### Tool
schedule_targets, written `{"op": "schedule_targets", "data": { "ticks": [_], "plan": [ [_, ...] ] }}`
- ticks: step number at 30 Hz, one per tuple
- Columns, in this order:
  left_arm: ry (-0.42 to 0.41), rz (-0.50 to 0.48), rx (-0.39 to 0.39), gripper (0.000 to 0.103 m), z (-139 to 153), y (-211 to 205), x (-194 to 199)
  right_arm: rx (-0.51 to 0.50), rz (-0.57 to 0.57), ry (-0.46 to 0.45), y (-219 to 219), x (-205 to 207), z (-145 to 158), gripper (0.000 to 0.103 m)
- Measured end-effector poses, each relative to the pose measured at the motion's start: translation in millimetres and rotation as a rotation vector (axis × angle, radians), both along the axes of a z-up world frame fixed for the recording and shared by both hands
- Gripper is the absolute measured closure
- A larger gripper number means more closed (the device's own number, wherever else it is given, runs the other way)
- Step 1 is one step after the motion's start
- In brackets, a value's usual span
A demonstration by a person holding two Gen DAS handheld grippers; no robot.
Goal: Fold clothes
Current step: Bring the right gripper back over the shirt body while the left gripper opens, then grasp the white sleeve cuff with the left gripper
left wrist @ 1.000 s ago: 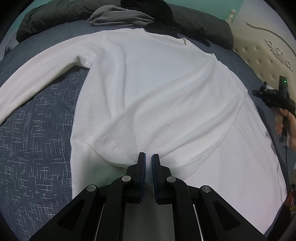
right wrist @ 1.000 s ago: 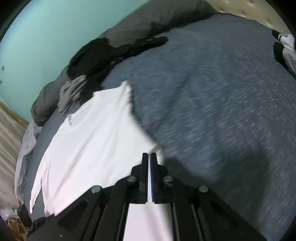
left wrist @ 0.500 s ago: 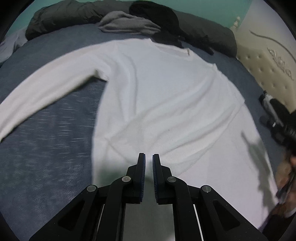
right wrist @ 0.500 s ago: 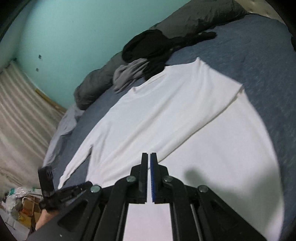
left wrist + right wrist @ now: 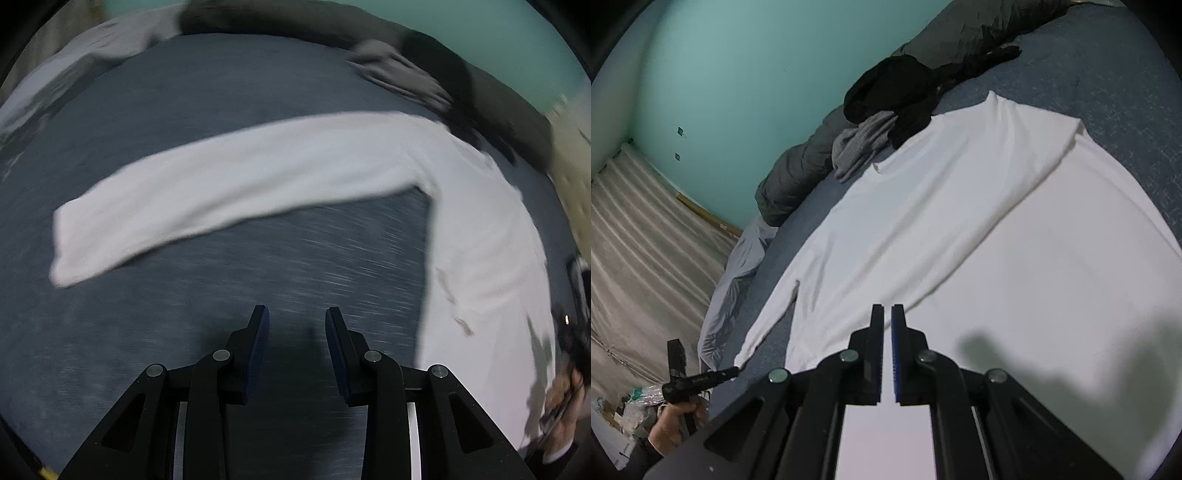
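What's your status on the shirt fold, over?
Left gripper open, jaws just opening, nothing between. Right gripper shut, empty. White shirt flat, one sleeve outstretched. Path clear.

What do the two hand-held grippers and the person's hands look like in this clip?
Both are matte black with angular, cut-out linkage arms and round silver pivot pins. The left hand-held gripper has two flat fingers with dark blue pads; the right hand-held gripper shows a brighter blue ridged pad on one finger. The person's left hand wraps a black handle; a dark sleeve edge shows below it.
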State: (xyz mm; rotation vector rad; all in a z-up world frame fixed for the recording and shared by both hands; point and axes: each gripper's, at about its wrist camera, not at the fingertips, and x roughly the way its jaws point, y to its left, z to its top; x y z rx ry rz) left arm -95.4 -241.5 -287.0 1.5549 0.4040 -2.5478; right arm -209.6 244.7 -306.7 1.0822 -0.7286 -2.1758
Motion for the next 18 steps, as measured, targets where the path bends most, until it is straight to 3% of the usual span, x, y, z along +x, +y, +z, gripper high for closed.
{"op": "schedule_targets", "data": {
  "ticks": [6,18],
  "plan": [
    [-0.008,0.148,-0.01,0.069,2,-73,10,-0.008,-0.012,0.002,1,0,0,0.097],
    [-0.04,0.32,-0.035,0.069,-11,-154,14,-0.001,-0.001,0.006,-5,-2,-2,0.097]
  ]
}}
